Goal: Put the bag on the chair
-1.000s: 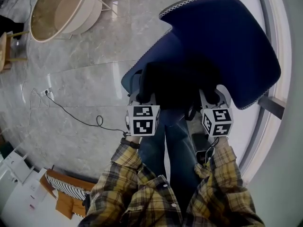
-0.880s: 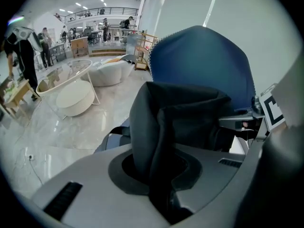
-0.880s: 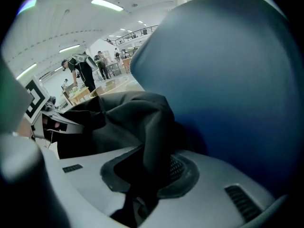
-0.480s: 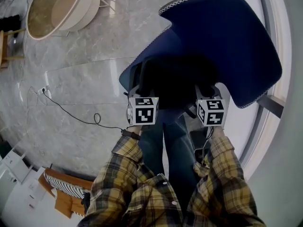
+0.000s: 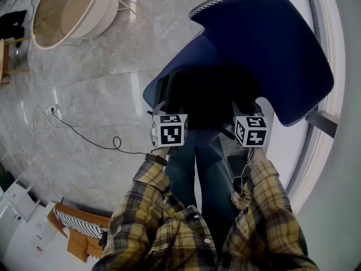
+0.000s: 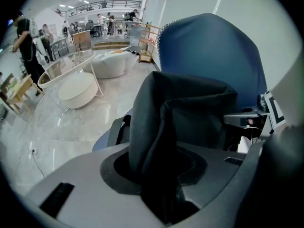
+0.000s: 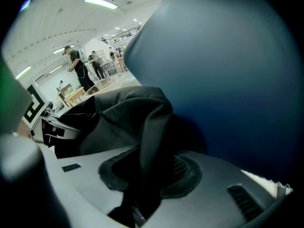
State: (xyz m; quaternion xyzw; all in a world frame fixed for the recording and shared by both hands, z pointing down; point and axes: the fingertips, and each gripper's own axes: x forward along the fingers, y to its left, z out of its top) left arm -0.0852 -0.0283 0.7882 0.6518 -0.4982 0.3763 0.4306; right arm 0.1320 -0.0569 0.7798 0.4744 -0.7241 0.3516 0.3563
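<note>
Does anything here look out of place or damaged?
Nothing damaged or spilled. The black fabric bag sits crumpled on the blue upholstered chair. A thin black cable trails loose across the marble floor.

The chair (image 5: pixel 271 44) is deep navy blue with a white stitched trim along its edge, and the bag (image 5: pixel 211 95) against it is black, perhaps dark grey where light catches its folds. Below the chair in the head view are yellow, brown and navy plaid sleeves (image 5: pixel 265 208) and blue jeans (image 5: pixel 206 174); left of the chair the floor (image 5: pixel 96 95) is pale grey and marble-veined, crossed by a black cable (image 5: pixel 116 143).
</note>
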